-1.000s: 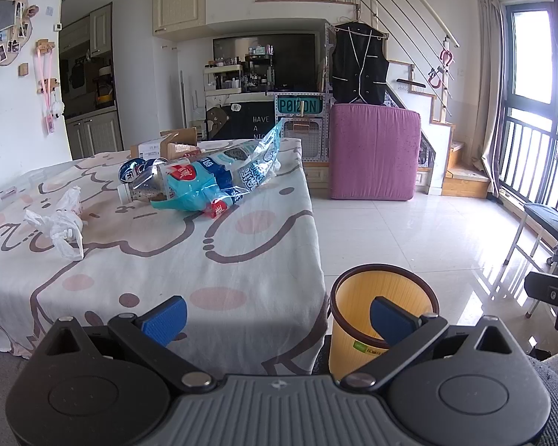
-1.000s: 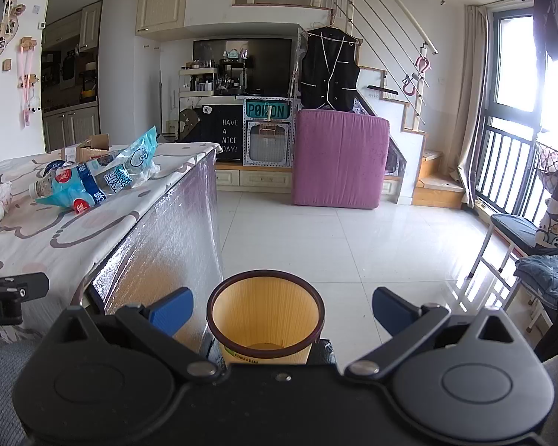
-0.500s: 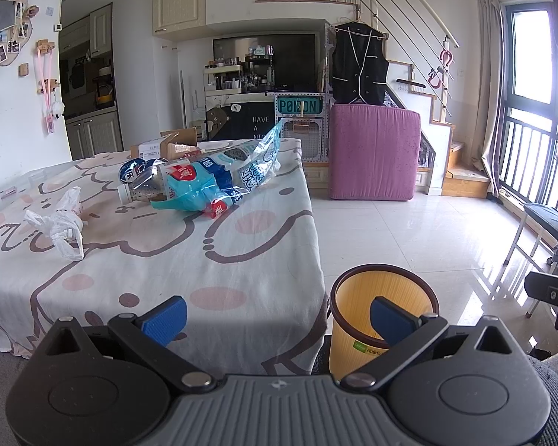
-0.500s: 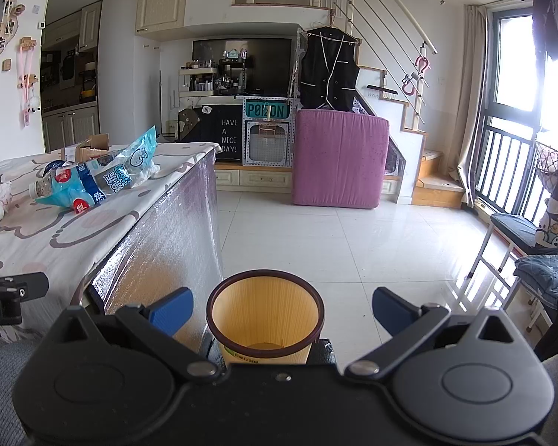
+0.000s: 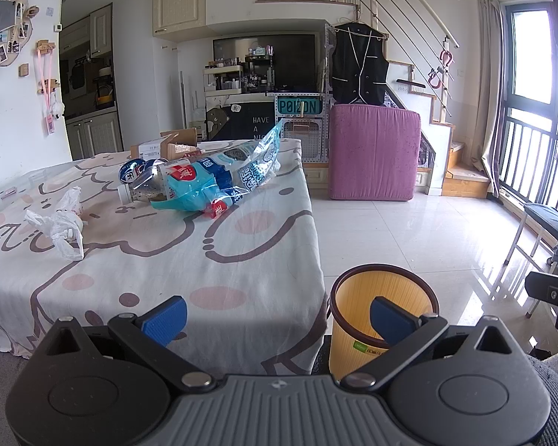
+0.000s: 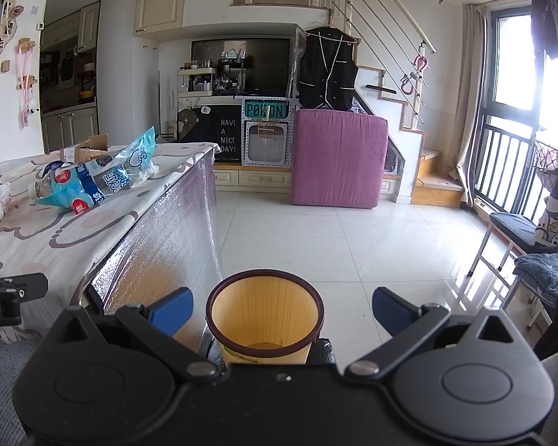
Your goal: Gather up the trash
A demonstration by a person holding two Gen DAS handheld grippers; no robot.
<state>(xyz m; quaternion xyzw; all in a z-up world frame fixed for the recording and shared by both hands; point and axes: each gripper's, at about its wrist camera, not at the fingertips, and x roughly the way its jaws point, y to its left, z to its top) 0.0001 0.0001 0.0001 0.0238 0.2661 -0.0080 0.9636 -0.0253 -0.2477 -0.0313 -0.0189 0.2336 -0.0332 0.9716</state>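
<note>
Stillness is the news here — compared with the views of a second ago, nothing has shifted: both grippers hang where they were, so collecting has not begun.

The left gripper (image 5: 277, 317) has its fingers spread wide with nothing between them; the right gripper (image 6: 282, 308) is likewise released and holds nothing. The yellow bin (image 6: 266, 314) stands on the floor just ahead of the right gripper, centred between its fingers, and ahead and to the right of the left one, beside the table (image 5: 219, 256) edge.

The trash lies well ahead of the left gripper on the table: a blue snack bag (image 5: 219, 178) draped over a clear plastic bottle (image 5: 145, 191), and a crumpled white plastic bag (image 5: 61, 223) further left, apart from the pile. From the right gripper all of it sits far to the left.

Since the whole pile is untouched, the task seems at its very start; the left gripper looks better placed for the first reach — probably toward the white bag or the blue one.
</note>
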